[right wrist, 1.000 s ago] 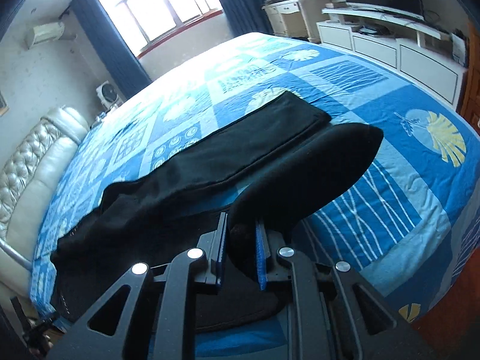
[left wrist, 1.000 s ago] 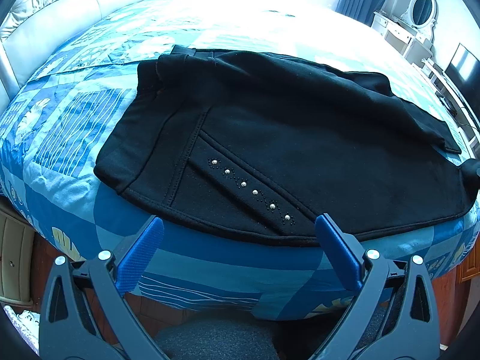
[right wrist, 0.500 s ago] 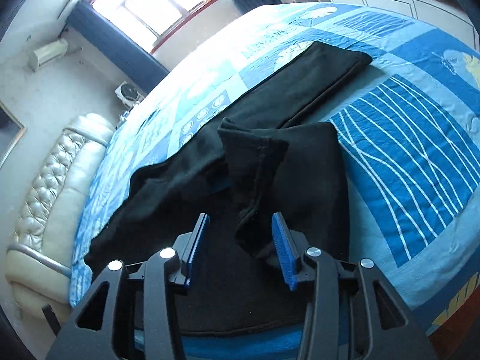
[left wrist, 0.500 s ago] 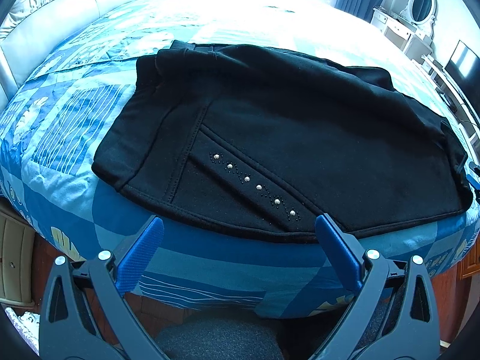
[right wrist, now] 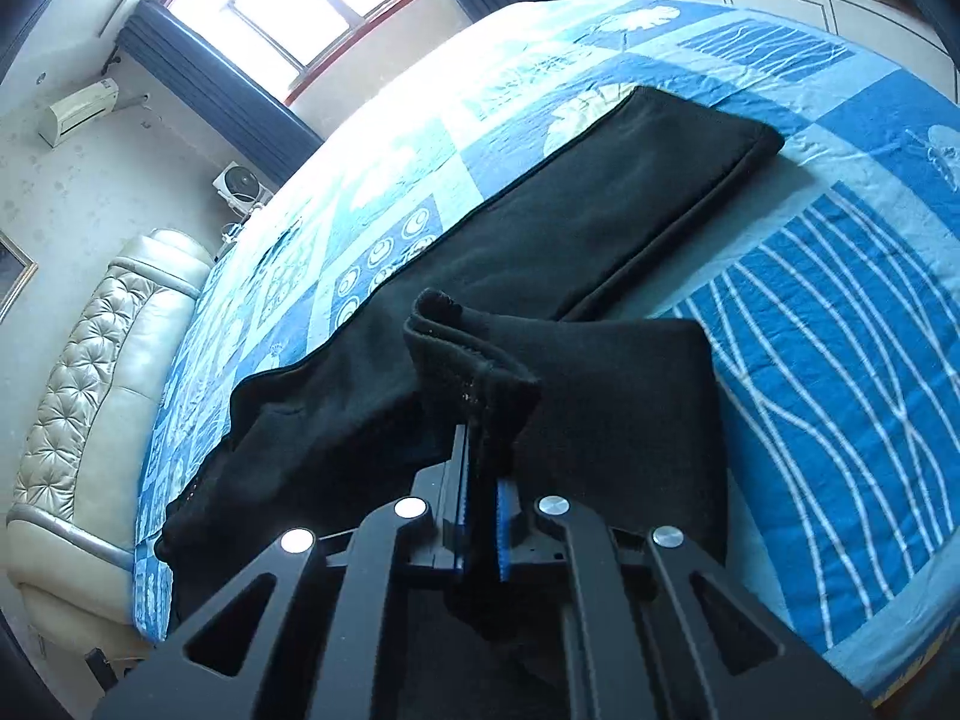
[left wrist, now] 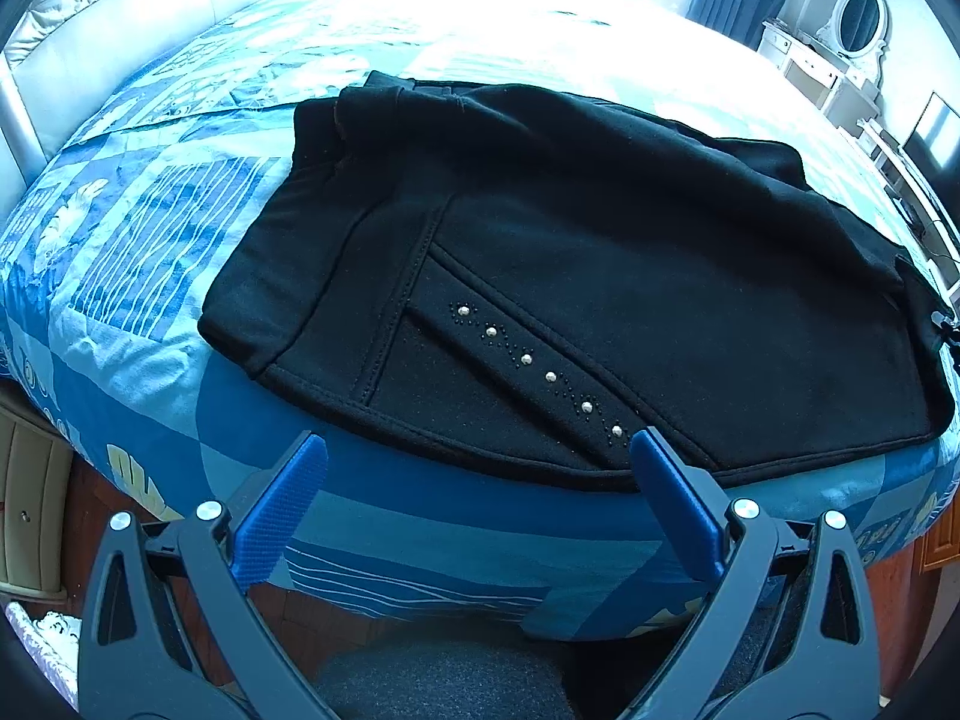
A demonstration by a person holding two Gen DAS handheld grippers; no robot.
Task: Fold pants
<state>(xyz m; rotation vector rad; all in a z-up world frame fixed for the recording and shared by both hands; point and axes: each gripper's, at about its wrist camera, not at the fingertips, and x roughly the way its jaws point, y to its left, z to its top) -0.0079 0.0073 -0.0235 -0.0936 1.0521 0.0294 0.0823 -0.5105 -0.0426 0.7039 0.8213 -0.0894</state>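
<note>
Bright daylight from the window [right wrist: 288, 18], blown-out glare on the bedspread [left wrist: 480, 18], strong fisheye edge distortion

In the right wrist view, the right gripper [right wrist: 480, 516] has its blue pads almost wholly buried in a bunched fold of the black pants [right wrist: 600, 228], so the contact itself is hidden. In the left wrist view, the pants [left wrist: 600, 252] run off the right edge of the frame. The dresser [left wrist: 840, 60] at upper right is small and blurred.
</note>
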